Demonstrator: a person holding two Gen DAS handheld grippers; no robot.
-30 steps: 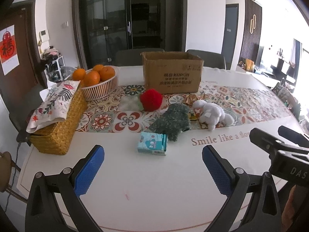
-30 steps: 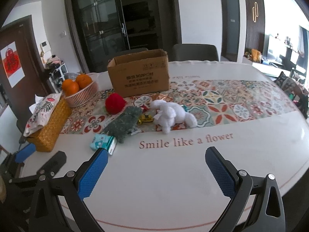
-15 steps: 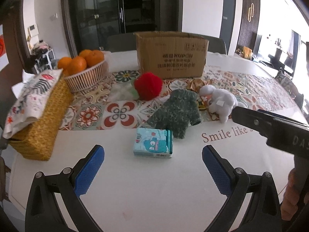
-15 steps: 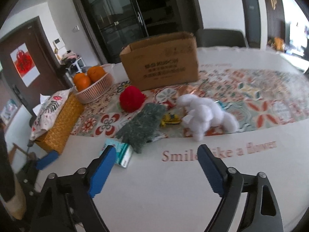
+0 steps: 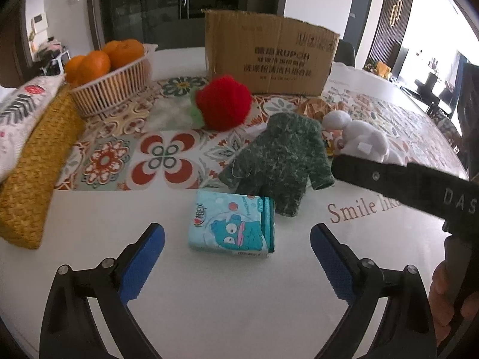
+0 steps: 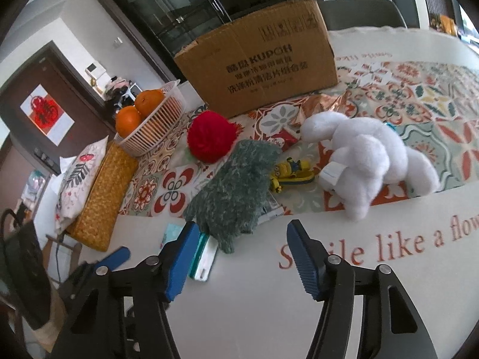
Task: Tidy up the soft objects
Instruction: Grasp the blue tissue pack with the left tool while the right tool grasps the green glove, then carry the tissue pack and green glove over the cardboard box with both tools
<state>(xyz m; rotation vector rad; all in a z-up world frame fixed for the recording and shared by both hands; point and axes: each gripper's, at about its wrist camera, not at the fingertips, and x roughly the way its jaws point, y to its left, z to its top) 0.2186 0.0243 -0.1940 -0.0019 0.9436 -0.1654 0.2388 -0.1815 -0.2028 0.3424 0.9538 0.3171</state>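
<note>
On the patterned table runner lie a red pompom (image 5: 225, 106) (image 6: 210, 136), a dark green knitted sweater (image 5: 281, 161) (image 6: 235, 190) and a white plush rabbit (image 5: 357, 140) (image 6: 363, 160). A teal tissue pack (image 5: 232, 227) (image 6: 201, 251) rests on the white table (image 5: 239, 299) just ahead of my left gripper (image 5: 236, 252), which is open with nothing between its blue pads. My right gripper (image 6: 242, 252) hovers just short of the sweater's hem; its jaws are closing with nothing between them. A cardboard box (image 5: 269, 55) (image 6: 260, 59) stands open behind the toys.
A white basket of oranges (image 5: 115, 82) (image 6: 152, 125) and a woven yellow tissue box (image 5: 33, 173) (image 6: 104, 200) stand at the left. A small yellow figurine (image 6: 289, 172) lies between sweater and rabbit. The right gripper's black body (image 5: 419, 188) crosses the left wrist view, with a hand (image 5: 446, 287) below it.
Both grippers have come down and forward toward the toys, which now look larger. The right gripper's jaws have narrowed. The left jaws stay wide.
</note>
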